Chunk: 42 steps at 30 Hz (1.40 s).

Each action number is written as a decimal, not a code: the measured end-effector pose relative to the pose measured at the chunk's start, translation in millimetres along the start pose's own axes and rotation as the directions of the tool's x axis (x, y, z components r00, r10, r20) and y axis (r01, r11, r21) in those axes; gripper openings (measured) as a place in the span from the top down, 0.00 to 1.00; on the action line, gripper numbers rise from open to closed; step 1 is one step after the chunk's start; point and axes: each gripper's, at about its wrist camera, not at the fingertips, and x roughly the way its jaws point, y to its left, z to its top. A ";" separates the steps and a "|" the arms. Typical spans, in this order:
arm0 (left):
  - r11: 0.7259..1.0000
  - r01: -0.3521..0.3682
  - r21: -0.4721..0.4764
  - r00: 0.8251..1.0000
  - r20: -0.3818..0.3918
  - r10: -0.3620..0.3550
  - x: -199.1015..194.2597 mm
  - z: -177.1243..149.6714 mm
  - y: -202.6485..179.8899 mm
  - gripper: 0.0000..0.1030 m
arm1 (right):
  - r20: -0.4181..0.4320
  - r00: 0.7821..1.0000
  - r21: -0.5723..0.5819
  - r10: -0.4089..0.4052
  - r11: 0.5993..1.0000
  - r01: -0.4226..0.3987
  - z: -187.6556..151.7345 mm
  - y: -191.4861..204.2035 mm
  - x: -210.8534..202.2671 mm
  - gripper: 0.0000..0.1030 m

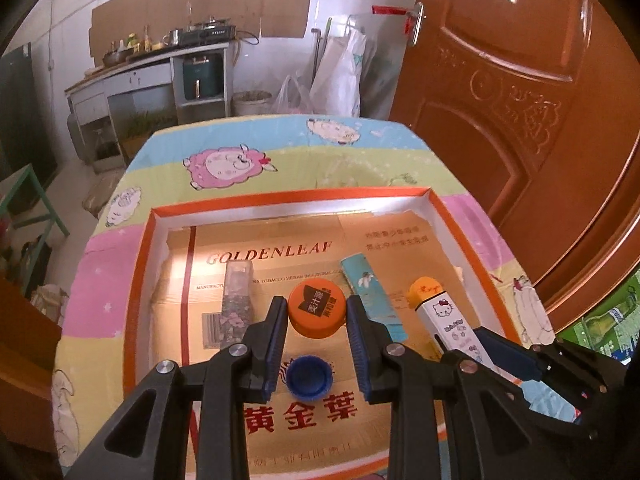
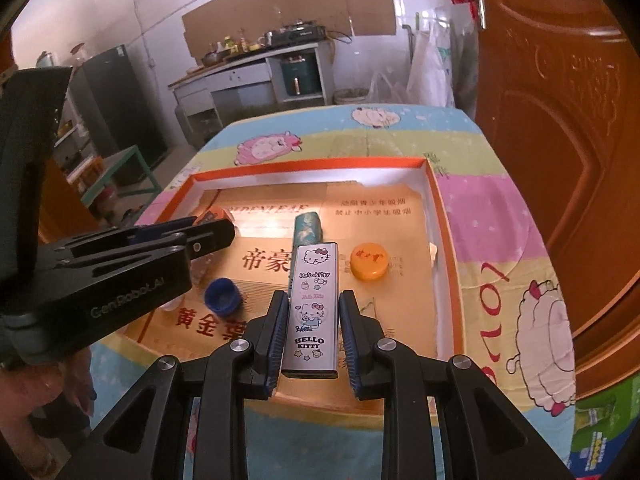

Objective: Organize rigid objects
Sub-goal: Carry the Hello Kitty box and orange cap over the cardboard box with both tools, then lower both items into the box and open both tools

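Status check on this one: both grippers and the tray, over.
Left gripper shut on orange cap. Right gripper shut on Hello Kitty box. Both over the orange-rimmed tray; blue cap lies loose below. Nothing blocking.

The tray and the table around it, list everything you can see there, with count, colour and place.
Tray: one, orange rim, cardboard-lined, on the table.
Tablecloth: one, pastel stripes with sheep.
Big orange cap: one, between the left gripper's fingers.
Small orange cap: one, tray's right part.
Blue cap: one, near edge.
Kitty box: one, white, in the right gripper.
Teal box: one, centre.
Clear box: one, left.
Door: one, brown, right.
Left gripper: black, holding.
Right gripper: black, holding.
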 end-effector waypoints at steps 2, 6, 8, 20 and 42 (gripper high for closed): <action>1.000 -0.005 0.001 1.000 -0.010 0.005 6.8 0.4 -0.3 0.70 | -0.009 1.000 0.004 -0.003 1.000 0.003 0.1 -1.1 6.4 0.74; 1.000 -0.011 -0.003 1.000 -0.020 0.011 13.9 1.8 0.7 0.70 | -0.015 1.000 0.009 -0.001 1.000 0.001 0.0 -2.3 12.5 0.74; 1.000 -0.010 -0.009 1.000 -0.025 0.010 17.3 2.2 2.5 0.70 | -0.014 1.000 0.011 -0.002 1.000 0.002 0.2 -2.3 14.4 0.74; 1.000 -0.020 -0.014 0.997 -0.068 0.019 38.5 3.6 2.1 0.70 | -0.024 1.000 0.024 -0.003 1.000 0.003 -1.2 -7.4 25.9 0.74; 1.000 -0.029 0.004 0.995 -0.095 0.030 52.6 -1.9 1.2 0.70 | -0.022 0.999 0.006 -0.025 1.000 0.025 -0.5 -7.1 25.7 0.74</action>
